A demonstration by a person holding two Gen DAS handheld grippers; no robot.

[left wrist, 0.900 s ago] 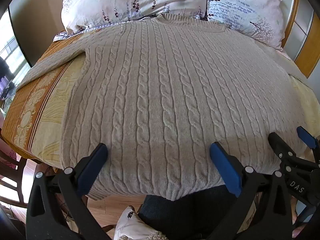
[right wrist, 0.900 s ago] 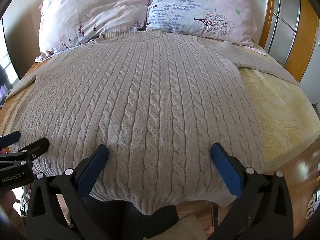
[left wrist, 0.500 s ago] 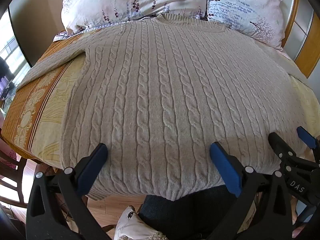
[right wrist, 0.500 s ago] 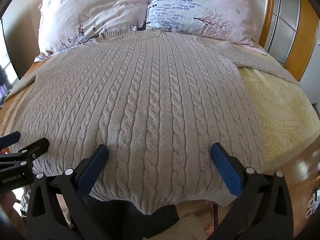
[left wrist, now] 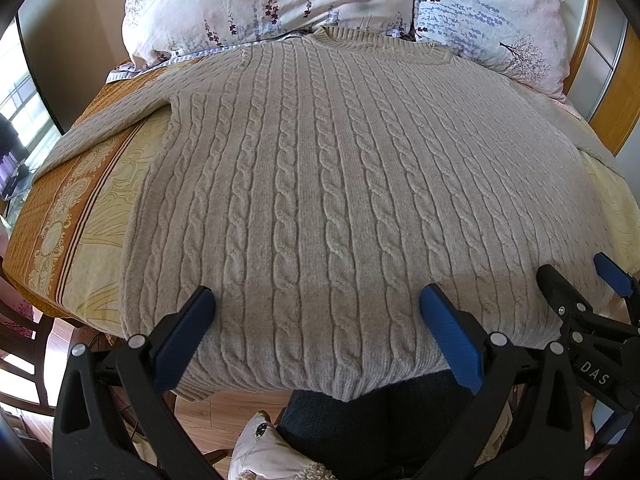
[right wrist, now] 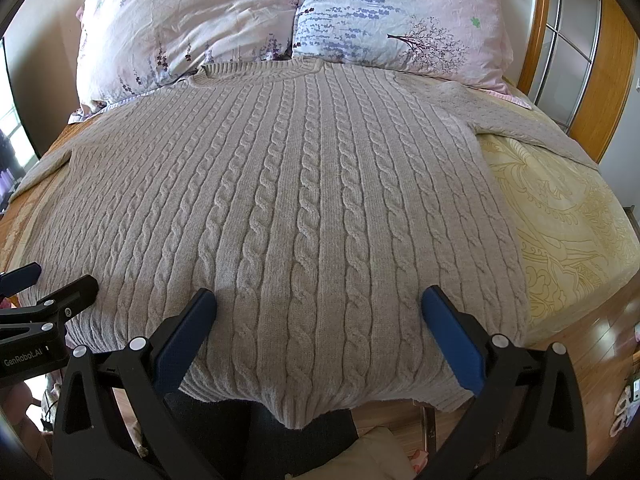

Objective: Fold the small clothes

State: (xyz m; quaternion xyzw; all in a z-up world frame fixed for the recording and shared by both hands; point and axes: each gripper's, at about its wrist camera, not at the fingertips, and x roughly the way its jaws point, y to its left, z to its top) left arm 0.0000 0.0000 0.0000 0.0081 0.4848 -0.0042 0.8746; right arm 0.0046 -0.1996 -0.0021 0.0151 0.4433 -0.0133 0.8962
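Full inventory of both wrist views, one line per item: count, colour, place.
sweater: 1, beige cable-knit, flat on bed, hem hanging over near edge, sleeves spread out
pillows: 2, pale pink/blue floral, at head of bed beyond collar
bedspread: 1, yellow with orange border, under sweater
headboard: 1, orange wood, far right
floor: wood, below bed edge
left gripper: 1, black with blue pads, open over hem
right gripper: 1, same, open over hem
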